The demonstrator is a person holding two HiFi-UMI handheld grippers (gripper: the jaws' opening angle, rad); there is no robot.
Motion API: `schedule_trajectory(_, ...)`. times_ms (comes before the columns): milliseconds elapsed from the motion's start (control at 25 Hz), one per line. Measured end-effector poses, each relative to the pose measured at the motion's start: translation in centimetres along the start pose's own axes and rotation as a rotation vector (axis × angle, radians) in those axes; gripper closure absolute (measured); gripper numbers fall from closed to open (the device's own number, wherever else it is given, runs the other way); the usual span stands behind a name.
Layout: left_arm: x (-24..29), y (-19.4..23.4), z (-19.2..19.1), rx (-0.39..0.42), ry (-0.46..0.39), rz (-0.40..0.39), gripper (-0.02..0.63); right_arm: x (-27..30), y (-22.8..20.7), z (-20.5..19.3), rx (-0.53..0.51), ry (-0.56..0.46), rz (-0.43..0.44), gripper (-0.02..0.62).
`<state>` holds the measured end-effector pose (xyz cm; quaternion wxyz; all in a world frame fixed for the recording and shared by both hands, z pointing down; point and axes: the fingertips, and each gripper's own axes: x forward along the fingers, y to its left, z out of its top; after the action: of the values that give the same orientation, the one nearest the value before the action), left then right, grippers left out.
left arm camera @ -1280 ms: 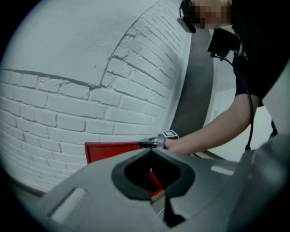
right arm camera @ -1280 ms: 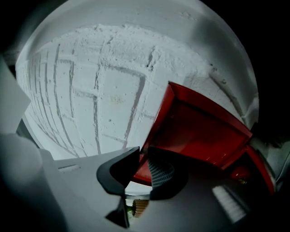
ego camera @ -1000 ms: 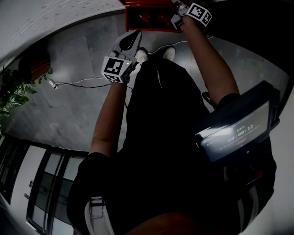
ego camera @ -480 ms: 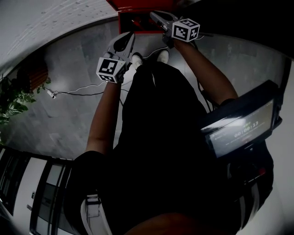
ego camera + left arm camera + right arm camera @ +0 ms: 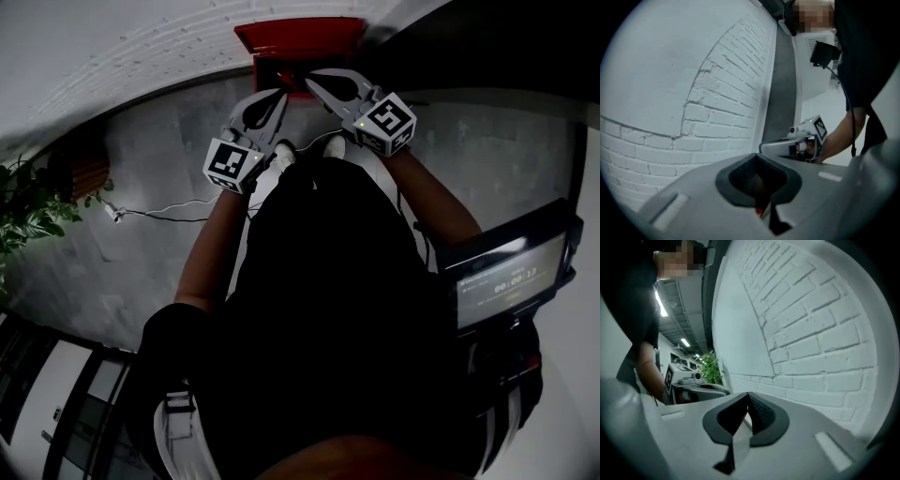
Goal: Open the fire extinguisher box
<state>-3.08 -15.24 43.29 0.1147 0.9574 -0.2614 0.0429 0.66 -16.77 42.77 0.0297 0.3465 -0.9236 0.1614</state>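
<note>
The red fire extinguisher box (image 5: 298, 36) stands on the floor against the white brick wall (image 5: 141, 52), at the top of the head view. Its dark front shows just below the red top, partly hidden by the grippers. My right gripper (image 5: 314, 80) is shut with nothing in it, its tip just in front of the box. My left gripper (image 5: 274, 97) hangs beside it, a little nearer my body, also shut. In the left gripper view the left gripper (image 5: 758, 180) has its pads together, and the right gripper (image 5: 799, 143) shows beyond. In the right gripper view the right gripper (image 5: 747, 411) faces the brick wall (image 5: 811, 333).
A potted plant (image 5: 23, 211) stands at the left by a brown slatted object (image 5: 89, 169). A thin white cable (image 5: 159, 214) runs over the grey stone floor (image 5: 169, 253). A lit screen (image 5: 511, 281) hangs at my right side. My white shoes (image 5: 333, 145) are below the grippers.
The right gripper has drawn back from the box's front toward my body. The left gripper has barely moved. The view has shifted, so the box's top now shows.
</note>
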Motion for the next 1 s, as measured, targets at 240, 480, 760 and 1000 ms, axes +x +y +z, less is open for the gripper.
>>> schedule_trajectory(240,-1.4,-3.6,5.1,0.045,-0.06,-0.068,0.606,-3.2,4.1,4.4,-0.104,-0.015,0.036,0.591)
schedule_trajectory(480,-1.6,-5.1,7.7,0.091,-0.083,-0.112,0.606,-5.1,6.9,7.8,-0.2,-0.077,0.0,0.589)
schedule_trajectory(760,-1.3,-7.1,8.1,0.118,-0.076,-0.155,0.606,-6.3,7.7,8.2,-0.185,-0.086,-0.017,0.589)
schedule_trajectory(1000,-0.9,-7.5,8.1,0.118,-0.078,-0.154,0.606,-7.1,7.6,8.2,-0.173,-0.097,-0.025,0.589)
